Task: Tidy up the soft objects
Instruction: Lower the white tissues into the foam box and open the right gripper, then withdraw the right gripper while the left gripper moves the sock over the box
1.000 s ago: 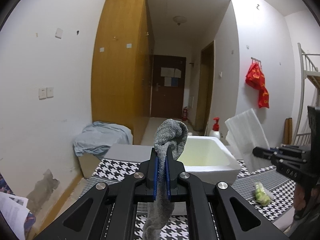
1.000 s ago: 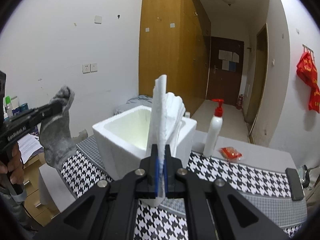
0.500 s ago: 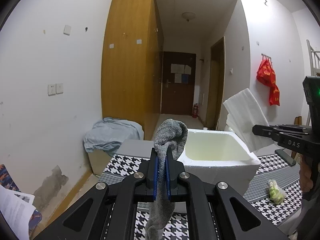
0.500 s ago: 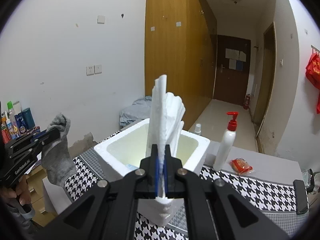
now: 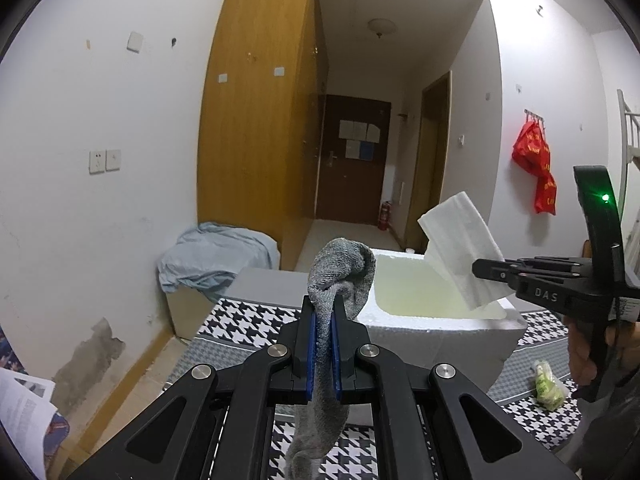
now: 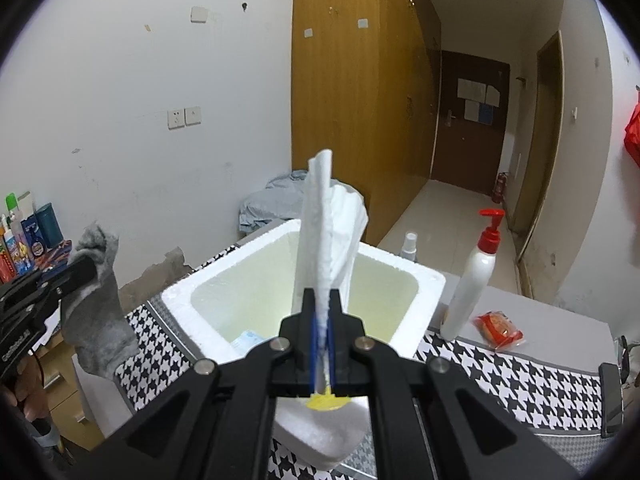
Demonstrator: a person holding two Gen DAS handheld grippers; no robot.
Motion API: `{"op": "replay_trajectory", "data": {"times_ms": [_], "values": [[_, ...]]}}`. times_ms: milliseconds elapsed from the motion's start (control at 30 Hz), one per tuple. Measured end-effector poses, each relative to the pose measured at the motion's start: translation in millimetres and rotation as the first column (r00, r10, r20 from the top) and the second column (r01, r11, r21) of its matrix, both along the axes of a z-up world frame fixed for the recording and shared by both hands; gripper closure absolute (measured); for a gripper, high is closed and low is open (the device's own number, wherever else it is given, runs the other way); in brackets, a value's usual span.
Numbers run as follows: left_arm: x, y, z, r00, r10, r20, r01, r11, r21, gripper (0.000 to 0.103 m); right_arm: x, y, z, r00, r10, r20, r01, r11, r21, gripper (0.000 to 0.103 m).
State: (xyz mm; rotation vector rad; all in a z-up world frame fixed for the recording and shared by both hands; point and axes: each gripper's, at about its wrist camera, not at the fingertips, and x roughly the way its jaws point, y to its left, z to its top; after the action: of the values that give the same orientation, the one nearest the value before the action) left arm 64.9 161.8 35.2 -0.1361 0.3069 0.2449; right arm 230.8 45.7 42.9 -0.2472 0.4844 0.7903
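My left gripper (image 5: 323, 312) is shut on a grey sock (image 5: 340, 272) that droops above and below the jaws, held left of the white foam box (image 5: 440, 332). My right gripper (image 6: 321, 304) is shut on a white folded cloth pad (image 6: 328, 240) with a yellow edge, held over the near rim of the foam box (image 6: 424, 280). In the left wrist view the right gripper (image 5: 486, 270) holds the white pad (image 5: 460, 248) over the box's right side. In the right wrist view the left gripper (image 6: 86, 270) and its sock (image 6: 98, 316) are at the far left. A small packet (image 6: 246, 340) lies in the box.
The houndstooth cloth (image 6: 500, 376) covers the table. A white pump bottle (image 6: 476, 276), a small spray bottle (image 6: 410, 244) and a red snack packet (image 6: 498, 328) stand right of the box. A green-white packet (image 5: 548, 384) lies at the right. A blue-grey bundle (image 5: 216, 252) sits on a crate.
Both grippers have moved closer to the foam box and lower. The white pad now hangs over the box opening. The sock stays clamped.
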Motion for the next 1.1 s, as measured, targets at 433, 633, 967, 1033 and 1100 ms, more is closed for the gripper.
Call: {"op": "replay_trajectory", "data": {"times_ms": [433, 633, 967, 1033, 1100], "values": [[-1, 7, 0, 1.0, 0.026, -0.003, -0.026, 1.0, -0.014, 0.096, -7, -2, -1, 0.999, 0.049, -0.006, -0.049, 0.998, 0.044, 0.003], [-1, 6, 2, 1.0, 0.025, -0.001, -0.025, 1.0, -0.009, 0.096, -22, -11, 3, 0.997, 0.067, 0.029, -0.068, 0.996, 0.055, 0.0], [0, -2, 8, 1.0, -0.002, 0.012, 0.002, 1.0, 0.009, 0.096, -27, -33, 7, 0.999, 0.035, 0.031, -0.038, 0.996, 0.083, 0.0], [-1, -3, 10, 1.0, -0.005, 0.015, 0.005, 1.0, 0.017, 0.096, -28, -36, 6, 0.999, 0.033, 0.025, -0.035, 0.996, 0.081, 0.0], [-2, -4, 11, 1.0, -0.005, 0.02, 0.004, 1.0, 0.025, 0.096, -30, -42, 5, 0.999, 0.026, 0.031, -0.029, 0.996, 0.085, 0.0]]}}
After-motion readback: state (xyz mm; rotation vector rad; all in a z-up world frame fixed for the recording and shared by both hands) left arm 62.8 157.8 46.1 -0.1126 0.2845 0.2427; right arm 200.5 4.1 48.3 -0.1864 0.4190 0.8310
